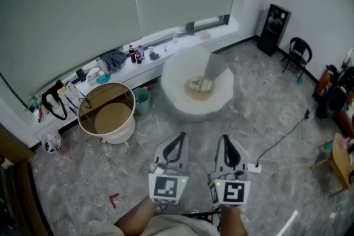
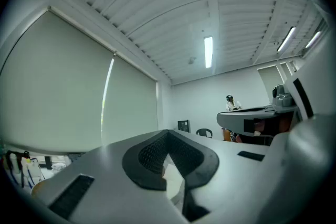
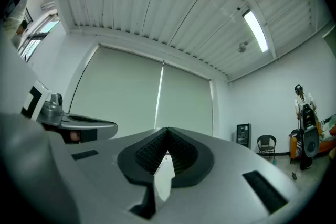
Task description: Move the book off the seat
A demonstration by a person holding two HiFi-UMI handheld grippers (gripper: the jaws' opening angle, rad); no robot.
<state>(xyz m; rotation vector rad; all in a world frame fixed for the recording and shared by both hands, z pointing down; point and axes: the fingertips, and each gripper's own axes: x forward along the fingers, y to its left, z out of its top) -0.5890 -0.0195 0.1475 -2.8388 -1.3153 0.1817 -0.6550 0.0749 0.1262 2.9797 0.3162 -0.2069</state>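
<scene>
on the round white seat near the middle of the room lies the book, a small yellowish thing resting on the cushion in front of the backrest; it is too blurred to tell whether it lies open or shut. down at the near edge of the head view, the left gripper and the right gripper are held side by side, close together but not touching, both pointing toward the seat and well apart from it. each gripper's own view shows its jaws pressed together with nothing between them. left of the seat stands a round tub with a brown inside, just beside the low ledge under the window, where bottles stand among clutter. a black chair and a dark cabinet stand by the far right wall, and a cable trails over the marbled floor.
</scene>
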